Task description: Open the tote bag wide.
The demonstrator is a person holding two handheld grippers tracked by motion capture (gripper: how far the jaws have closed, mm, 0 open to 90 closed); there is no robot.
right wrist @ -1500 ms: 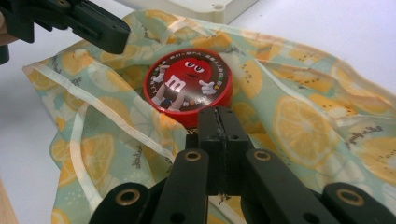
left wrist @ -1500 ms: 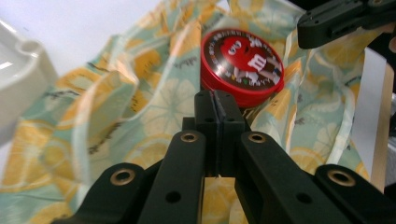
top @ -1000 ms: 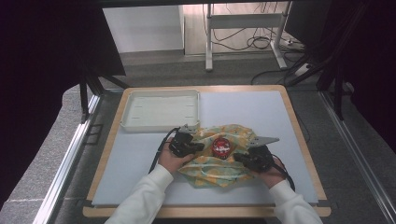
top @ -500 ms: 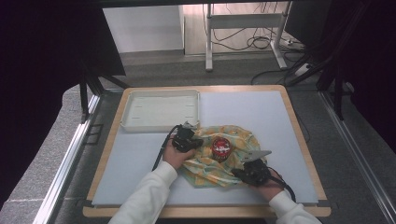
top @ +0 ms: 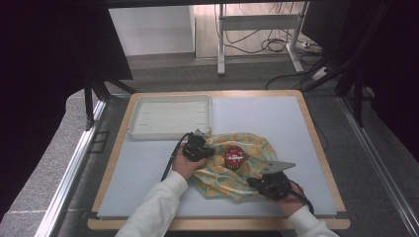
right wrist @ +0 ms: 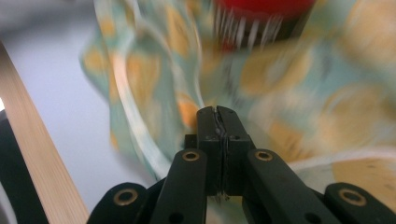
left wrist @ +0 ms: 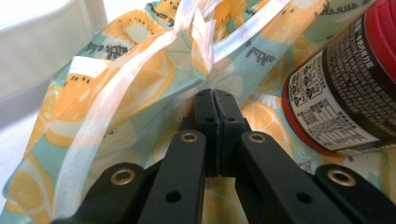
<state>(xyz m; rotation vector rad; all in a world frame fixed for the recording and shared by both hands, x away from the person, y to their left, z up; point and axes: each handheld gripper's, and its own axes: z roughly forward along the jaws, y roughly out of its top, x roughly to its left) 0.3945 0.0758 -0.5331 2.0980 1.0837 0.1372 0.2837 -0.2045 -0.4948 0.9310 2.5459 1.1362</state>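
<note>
**Cloth wrap around can: tool-to-object geometry and count**

Fruit-print cloth (top: pixel 232 168) spread at lower centre of the high view on the bench (top: pixel 257 118), with can (top: pixel 235 156) standing upright on its middle, red top facing up.

Left tool (top: pixel 210 151) at the cloth's left edge, pointing right toward the can; jaws closed, no gap visible, cloth lying directly beneath and ahead of the tips in the left gripper view (left wrist: pixel 214 105). Whether a fold is pinched there: cannot tell. Can (left wrist: pixel 345 88) at upper right of that view, close by.

Right tool (top: pixel 256 180) at the cloth's lower right edge, jaws shut on a thin fold of cloth, visible as a sliver between the tips in the right gripper view (right wrist: pixel 217 121). Can (right wrist: pixel 261 18) at top centre of that view, blurred, farther off.

Key relation: can between the two tools, nearer the left one; line from tool to tool running lower right to upper left across the cloth. Likely next: each edge drawn toward the can.

Count: one cloth, one can, one white tray (top: pixel 170 116) at upper left, apart from the cloth, two tools.
</note>
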